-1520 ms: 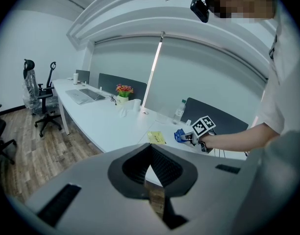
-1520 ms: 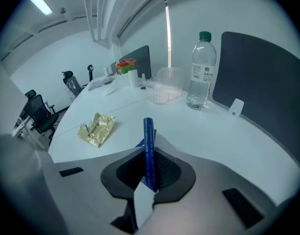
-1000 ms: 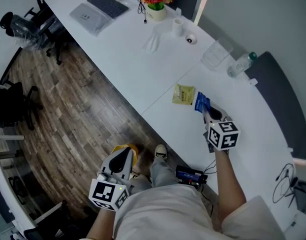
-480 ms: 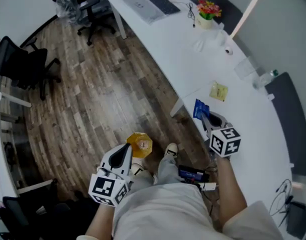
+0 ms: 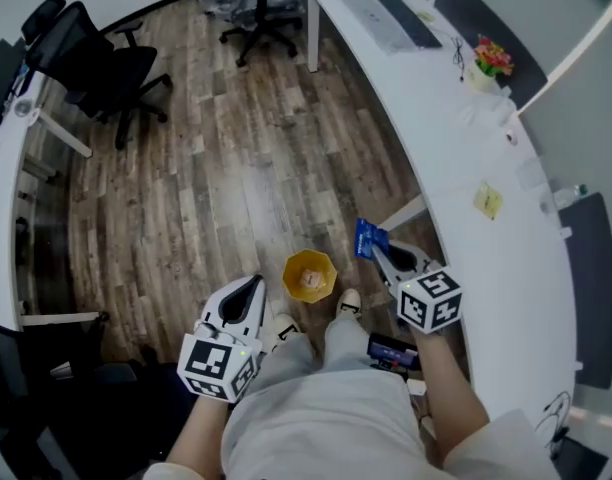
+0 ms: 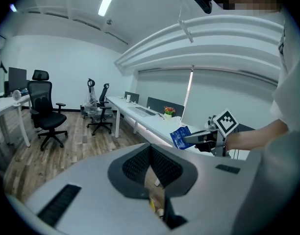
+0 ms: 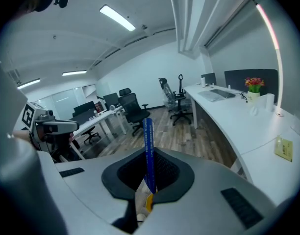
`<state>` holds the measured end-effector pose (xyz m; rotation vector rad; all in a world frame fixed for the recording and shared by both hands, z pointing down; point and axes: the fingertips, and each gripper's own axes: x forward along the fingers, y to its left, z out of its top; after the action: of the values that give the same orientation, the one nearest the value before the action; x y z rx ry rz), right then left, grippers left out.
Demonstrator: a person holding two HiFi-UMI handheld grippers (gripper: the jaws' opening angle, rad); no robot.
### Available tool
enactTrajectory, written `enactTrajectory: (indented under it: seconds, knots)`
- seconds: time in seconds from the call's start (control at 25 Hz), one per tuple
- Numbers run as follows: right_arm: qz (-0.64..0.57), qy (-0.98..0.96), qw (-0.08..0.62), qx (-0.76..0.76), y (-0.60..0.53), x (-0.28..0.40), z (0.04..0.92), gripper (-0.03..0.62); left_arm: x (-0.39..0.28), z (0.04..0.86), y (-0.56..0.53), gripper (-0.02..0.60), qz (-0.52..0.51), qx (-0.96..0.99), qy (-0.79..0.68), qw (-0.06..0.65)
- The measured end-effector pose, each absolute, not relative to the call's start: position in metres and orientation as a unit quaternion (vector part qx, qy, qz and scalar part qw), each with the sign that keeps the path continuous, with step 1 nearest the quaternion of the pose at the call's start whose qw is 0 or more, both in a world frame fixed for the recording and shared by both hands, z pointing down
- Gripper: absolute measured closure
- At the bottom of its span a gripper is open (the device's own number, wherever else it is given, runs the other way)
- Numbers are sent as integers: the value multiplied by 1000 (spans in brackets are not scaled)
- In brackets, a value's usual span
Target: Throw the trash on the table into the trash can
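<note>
My right gripper (image 5: pixel 384 256) is shut on a blue snack packet (image 5: pixel 368 238), held off the white table (image 5: pixel 506 268) and over the wood floor, just right of the yellow trash can (image 5: pixel 309 275). In the right gripper view the blue packet (image 7: pixel 148 148) stands edge-on between the jaws. The can holds some trash. My left gripper (image 5: pixel 253 285) hangs just left of the can, shut and with nothing in it. From the left gripper view, the right gripper (image 6: pixel 201 137) and its blue packet (image 6: pixel 179 137) show ahead. A yellow-green packet (image 5: pixel 488 201) lies on the table.
The long table also bears a flower pot (image 5: pixel 489 60), a laptop (image 5: pixel 391 18) and a bottle (image 5: pixel 574 196). Black office chairs (image 5: pixel 106 68) stand on the floor at the far left and back. A table leg (image 5: pixel 404 213) stands near the packet.
The head has swung from the table to the floor. My right gripper has carried the blue packet off the table to beside the trash can. The left gripper has stayed low beside the can.
</note>
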<state>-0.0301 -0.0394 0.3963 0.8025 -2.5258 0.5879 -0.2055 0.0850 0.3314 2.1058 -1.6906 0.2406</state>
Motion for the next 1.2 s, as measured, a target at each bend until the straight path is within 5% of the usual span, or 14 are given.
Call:
enactTrajectory:
  seconds: [0.6, 1.2]
  knots:
    - [209, -922, 291, 148, -20, -92, 471, 556, -229, 391, 74, 581, 72, 700, -656, 273]
    - [231, -895, 369, 99, -4, -108, 712, 556, -231, 602, 43, 581, 71, 687, -635, 346]
